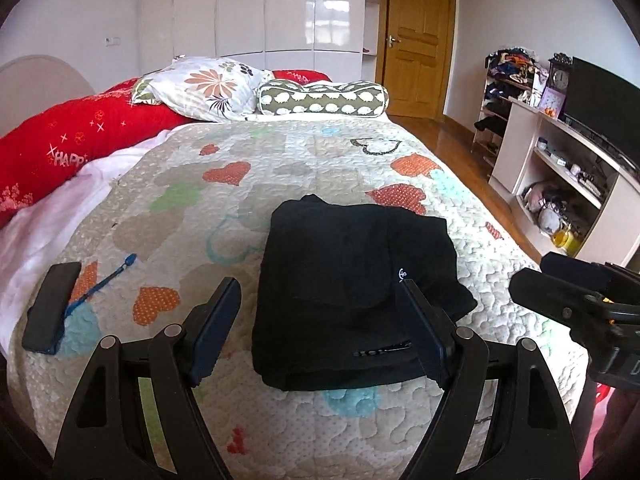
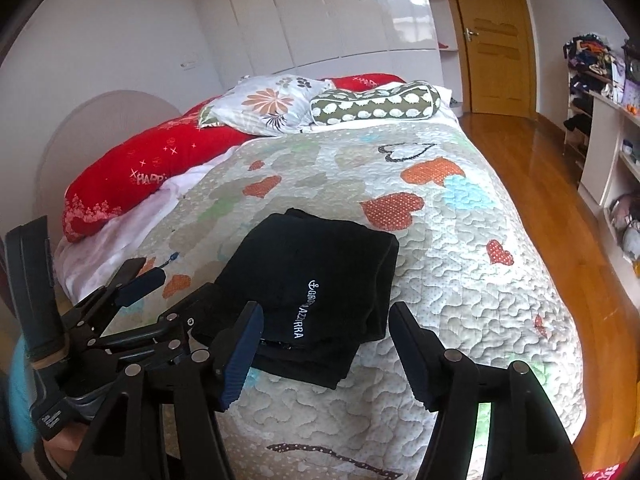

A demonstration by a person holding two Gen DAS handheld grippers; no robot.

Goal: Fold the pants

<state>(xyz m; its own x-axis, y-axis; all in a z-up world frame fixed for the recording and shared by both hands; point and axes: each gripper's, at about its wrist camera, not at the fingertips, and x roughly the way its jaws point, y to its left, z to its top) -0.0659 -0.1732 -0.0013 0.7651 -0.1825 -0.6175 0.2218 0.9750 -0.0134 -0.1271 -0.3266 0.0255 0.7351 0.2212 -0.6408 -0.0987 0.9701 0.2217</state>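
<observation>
Black pants (image 1: 352, 288) lie folded on the quilt (image 1: 280, 168); soft, limp cloth, probably light, best pinched at an edge. Left gripper (image 1: 320, 328) and right gripper (image 2: 326, 354) both gape, empty.

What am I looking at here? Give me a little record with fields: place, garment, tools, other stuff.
place: bed with heart-patterned quilt
garment: black pants, folded into a compact stack on the quilt
left gripper: open, holding nothing
right gripper: open, holding nothing
other stuff: phone and blue toothbrush lying left of the pants
</observation>
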